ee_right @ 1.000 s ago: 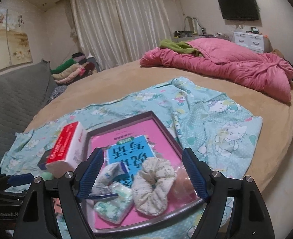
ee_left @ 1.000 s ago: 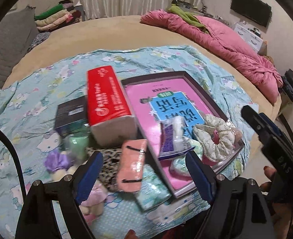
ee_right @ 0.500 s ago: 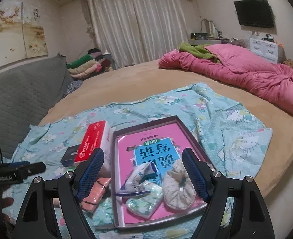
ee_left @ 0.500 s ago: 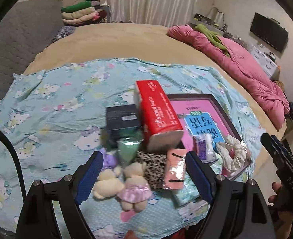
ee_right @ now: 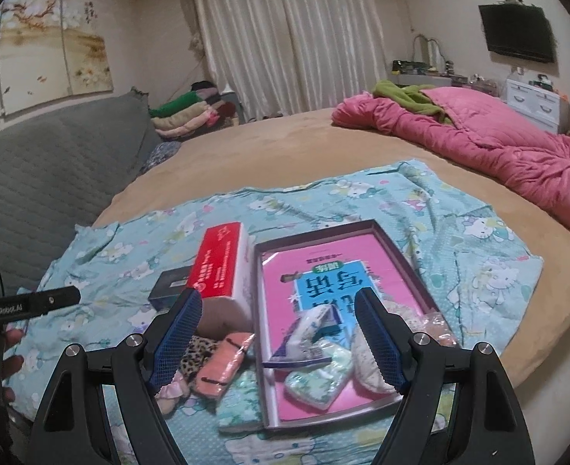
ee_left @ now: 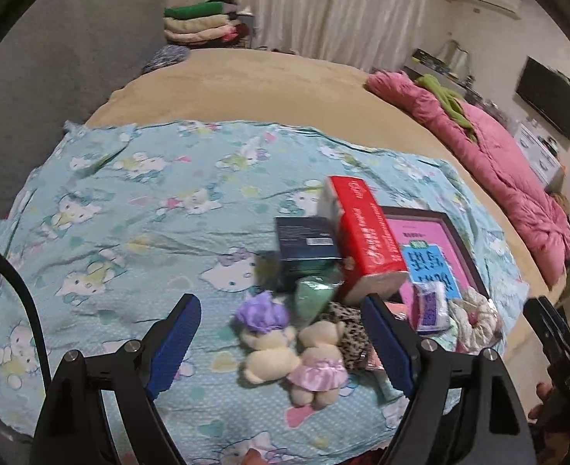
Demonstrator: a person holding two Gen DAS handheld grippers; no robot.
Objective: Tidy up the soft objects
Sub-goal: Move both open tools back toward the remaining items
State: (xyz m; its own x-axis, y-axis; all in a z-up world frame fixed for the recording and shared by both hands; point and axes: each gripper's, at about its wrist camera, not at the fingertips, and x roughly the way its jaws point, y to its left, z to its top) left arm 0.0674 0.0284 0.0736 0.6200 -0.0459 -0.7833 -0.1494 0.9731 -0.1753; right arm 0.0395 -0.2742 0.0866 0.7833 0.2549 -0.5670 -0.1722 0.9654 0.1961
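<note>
Two small plush bears [ee_left: 296, 352], one with purple hair, one in a pink skirt, lie on the Hello Kitty sheet [ee_left: 137, 209] between my open, empty left gripper's [ee_left: 285, 345] fingers. Behind them lie a leopard-print pouch [ee_left: 346, 329], a green soft piece [ee_left: 315, 296] and a red tissue pack [ee_left: 366, 232]. A shallow tray [ee_right: 393, 248] with a pink book holds a tissue packet [ee_right: 308, 333], a patterned packet [ee_right: 319, 376] and a scrunchie [ee_left: 474, 321]. My right gripper [ee_right: 281, 345] is open and empty above the tray's near end.
A dark box [ee_left: 304, 244] lies left of the red pack. A salmon pouch [ee_right: 226, 360] and a teal packet [ee_right: 242, 399] lie by the tray's left wall. A pink quilt [ee_right: 498, 147] lies at the far right, a grey sofa [ee_right: 52, 155] at the left.
My left gripper has swung left and pulled back, so the plush bears now sit between its fingers. My right gripper has drawn back and up from the tray. Nothing was grasped.
</note>
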